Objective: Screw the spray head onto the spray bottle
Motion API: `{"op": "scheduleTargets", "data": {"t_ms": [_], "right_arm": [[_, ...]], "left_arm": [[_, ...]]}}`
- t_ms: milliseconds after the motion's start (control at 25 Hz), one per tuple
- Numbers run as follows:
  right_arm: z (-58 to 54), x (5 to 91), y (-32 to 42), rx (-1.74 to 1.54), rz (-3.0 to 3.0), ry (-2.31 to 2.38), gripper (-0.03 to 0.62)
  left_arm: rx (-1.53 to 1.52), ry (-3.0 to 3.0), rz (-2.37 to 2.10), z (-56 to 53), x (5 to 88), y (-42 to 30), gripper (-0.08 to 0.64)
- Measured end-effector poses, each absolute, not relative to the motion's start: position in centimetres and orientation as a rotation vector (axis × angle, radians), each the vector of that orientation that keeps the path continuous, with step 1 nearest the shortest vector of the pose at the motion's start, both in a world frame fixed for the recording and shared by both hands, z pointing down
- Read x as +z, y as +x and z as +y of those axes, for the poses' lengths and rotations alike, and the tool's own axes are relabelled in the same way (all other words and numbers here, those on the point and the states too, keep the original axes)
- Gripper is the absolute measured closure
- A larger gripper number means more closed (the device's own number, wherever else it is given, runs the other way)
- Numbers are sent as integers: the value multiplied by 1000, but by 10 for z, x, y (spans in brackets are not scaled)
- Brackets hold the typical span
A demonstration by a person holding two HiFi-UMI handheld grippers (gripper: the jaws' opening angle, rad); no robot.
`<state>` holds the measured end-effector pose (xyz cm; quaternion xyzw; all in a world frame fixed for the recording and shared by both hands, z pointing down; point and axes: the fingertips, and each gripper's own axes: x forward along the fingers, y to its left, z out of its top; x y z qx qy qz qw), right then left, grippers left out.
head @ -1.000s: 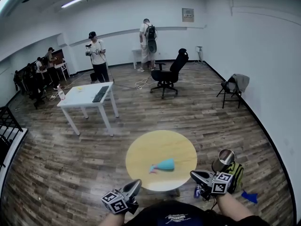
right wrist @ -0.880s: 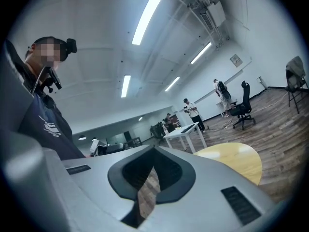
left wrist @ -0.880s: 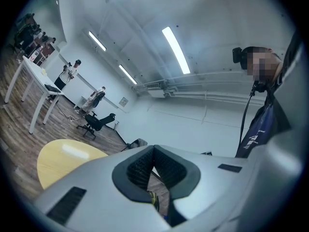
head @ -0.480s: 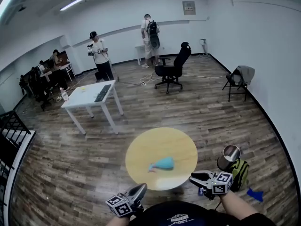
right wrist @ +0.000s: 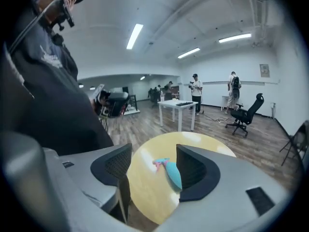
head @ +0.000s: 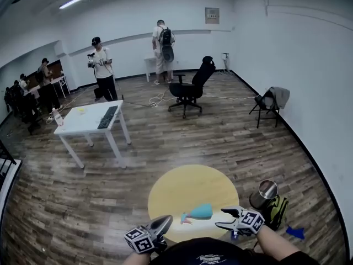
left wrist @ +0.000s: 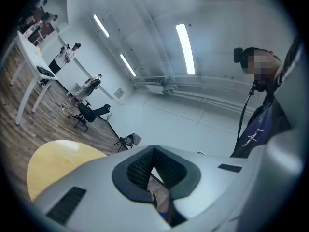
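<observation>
Well, the round yellow surface [head: 193, 184] stands just ahead of the person. Over its near edge the right gripper [head: 220, 217] hangs, its fingers [right wrist: 195, 170] released and just now opening wider, nothing between them; the left gripper [head: 165, 221], at the near-left rim, has its fingers [left wrist: 140, 170] clenched on nothing. The teal spray bottle [head: 201, 211] lies on its side just left of the right gripper, long axis across the surface, its pink spray head [head: 185, 220] end toward the left gripper; the right hand looks nearer

Left claw [head: 163, 222]: jaws together, holding nothing, pointing level.
Right claw [head: 222, 217]: jaws apart, just been opening, gripping nothing, tilted down.
</observation>
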<state>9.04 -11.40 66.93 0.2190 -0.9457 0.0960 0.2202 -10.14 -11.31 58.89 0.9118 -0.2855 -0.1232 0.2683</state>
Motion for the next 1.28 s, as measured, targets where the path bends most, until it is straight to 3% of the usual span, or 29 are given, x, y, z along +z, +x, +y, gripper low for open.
{"op": "scheduleTargets", "data": {"t_ms": [280, 440, 840, 1120, 1280], "right_arm": [[-204, 752, 19, -1, -2227, 432, 185], [-231, 802, 9, -35, -2063, 286, 168], [-232, 966, 65, -58, -1641, -148, 130], [-249, 949, 76, -54, -1767, -209, 135], [-266, 855, 67, -80, -1992, -2, 135]], "left_arm": [[-269, 2517, -682, -206, 602, -174, 549], [-289, 2457, -723, -221, 610, -182, 549], [-243, 2264, -1086, -200, 643, -160, 549], [-249, 2148, -1192, -186, 644, -123, 549], [-290, 2190, -1092, -201, 620, -127, 549]]}}
